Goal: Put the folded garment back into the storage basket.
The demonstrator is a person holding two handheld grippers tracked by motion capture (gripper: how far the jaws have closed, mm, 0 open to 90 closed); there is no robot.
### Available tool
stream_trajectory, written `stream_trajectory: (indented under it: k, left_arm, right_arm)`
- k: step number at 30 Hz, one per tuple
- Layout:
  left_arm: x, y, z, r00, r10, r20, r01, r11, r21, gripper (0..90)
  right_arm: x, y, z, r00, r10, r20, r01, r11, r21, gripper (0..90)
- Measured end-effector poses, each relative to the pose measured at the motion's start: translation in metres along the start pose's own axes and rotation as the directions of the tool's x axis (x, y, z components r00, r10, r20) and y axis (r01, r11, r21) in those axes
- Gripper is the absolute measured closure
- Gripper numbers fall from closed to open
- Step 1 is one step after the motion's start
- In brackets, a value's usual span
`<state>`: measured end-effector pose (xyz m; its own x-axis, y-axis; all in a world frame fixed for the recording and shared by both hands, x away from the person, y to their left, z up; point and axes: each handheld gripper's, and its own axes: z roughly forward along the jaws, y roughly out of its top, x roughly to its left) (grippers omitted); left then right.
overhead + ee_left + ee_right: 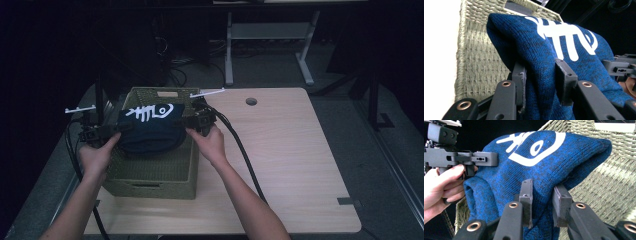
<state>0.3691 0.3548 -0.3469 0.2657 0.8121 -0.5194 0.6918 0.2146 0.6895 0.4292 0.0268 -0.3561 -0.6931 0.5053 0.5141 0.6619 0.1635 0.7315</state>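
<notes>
blue knit hat [149, 131] hangs stretched over the basket [150, 180], pinched between left gripper [116, 131] and right gripper [186, 123].

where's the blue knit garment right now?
In the high view, the blue knit garment hangs over the open woven basket at the table's left, pinched between the left hand-held gripper and right hand-held gripper.

One blue knit garment [150, 131], one woven basket [155, 172], two grippers

Blue knit cloth [541, 57] with white print, olive woven basket [155, 172], black jaws
</notes>
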Motion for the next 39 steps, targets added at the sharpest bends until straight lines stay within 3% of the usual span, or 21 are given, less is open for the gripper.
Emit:
stream_trajectory:
  k: [3, 15, 19, 26, 39]
  left_arm:
    - [0.003, -0.001, 0.001, 0.9999, -0.017, -0.002, 0.017, 0.9998, 0.012, 63.8]
    - [0.010, -0.002, 0.007, 0.9995, -0.020, -0.023, 0.022, 0.9972, 0.072, 62.9]
    - [0.010, -0.002, 0.009, 0.9986, 0.001, -0.054, 0.004, 0.9953, 0.097, 62.9]
    - [0.012, -0.002, 0.010, 0.9979, -0.004, -0.065, 0.012, 0.9929, 0.118, 62.3]
    - [0.011, -0.002, 0.010, 0.9945, 0.033, -0.099, -0.019, 0.9902, 0.138, 66.1]
  right_arm:
    - [-0.001, -0.003, 0.004, 1.0000, 0.009, 0.000, -0.009, 1.000, 0.008, 72.8]
    - [-0.009, -0.014, 0.014, 0.9994, 0.032, 0.009, -0.032, 0.999, 0.028, 72.7]
    - [-0.011, -0.017, 0.016, 0.9994, 0.033, 0.014, -0.033, 0.998, 0.044, 72.6]
    - [-0.012, -0.025, 0.023, 0.9989, 0.029, 0.036, -0.032, 0.997, 0.069, 71.6]
    - [-0.007, -0.029, 0.026, 0.9961, -0.024, 0.085, 0.017, 0.996, 0.084, 70.3]
